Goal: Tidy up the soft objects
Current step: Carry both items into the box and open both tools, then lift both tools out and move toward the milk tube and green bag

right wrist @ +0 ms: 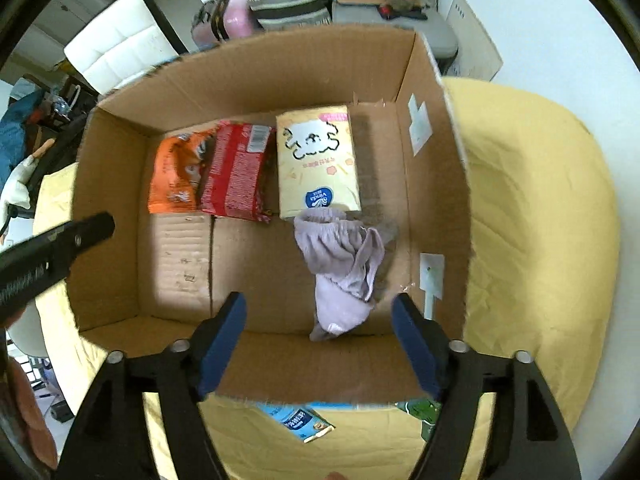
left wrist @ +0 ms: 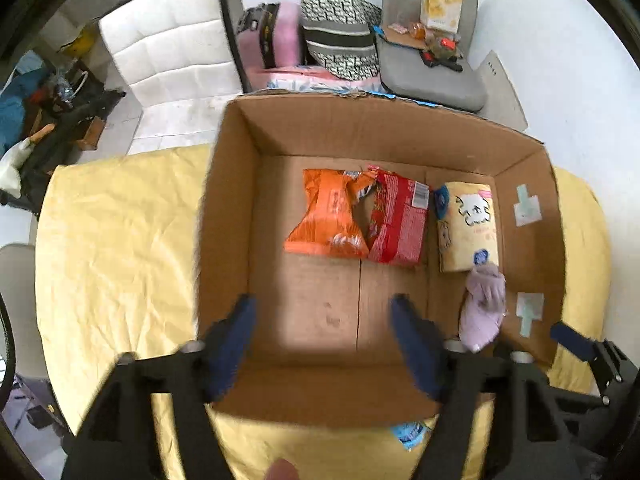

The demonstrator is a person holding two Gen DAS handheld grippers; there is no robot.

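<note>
Hovering over the near rim of the cardboard box (left wrist: 224, 208), the left gripper (left wrist: 324, 344) shows its blue fingers (left wrist: 234, 344) spread wide with nothing between them. From the left wrist view, against the box's far wall lie an orange snack bag (left wrist: 326, 216), a red snack bag (left wrist: 398, 224) overlapping its edge, and a yellow tissue pack (left wrist: 468, 228) beside that, set in a row, probably to save floor space. A lilac cloth (left wrist: 482, 308) sits crumpled in the box's near right corner, touching the tissue pack. The box stands on a worktop under a yellow cloth (left wrist: 116, 232).

From the right wrist view, the right gripper (right wrist: 320, 344) is likewise wide apart and empty, poised above the box's near wall with the lilac cloth (right wrist: 344, 276) directly ahead between its fingers (right wrist: 414, 344); a release or a pickup cannot be told apart. Outside the box, just by its near wall, a blue packet (right wrist: 304, 422) and something green (right wrist: 424, 410) lie on the yellow cloth, likely yet to be packed.
</note>
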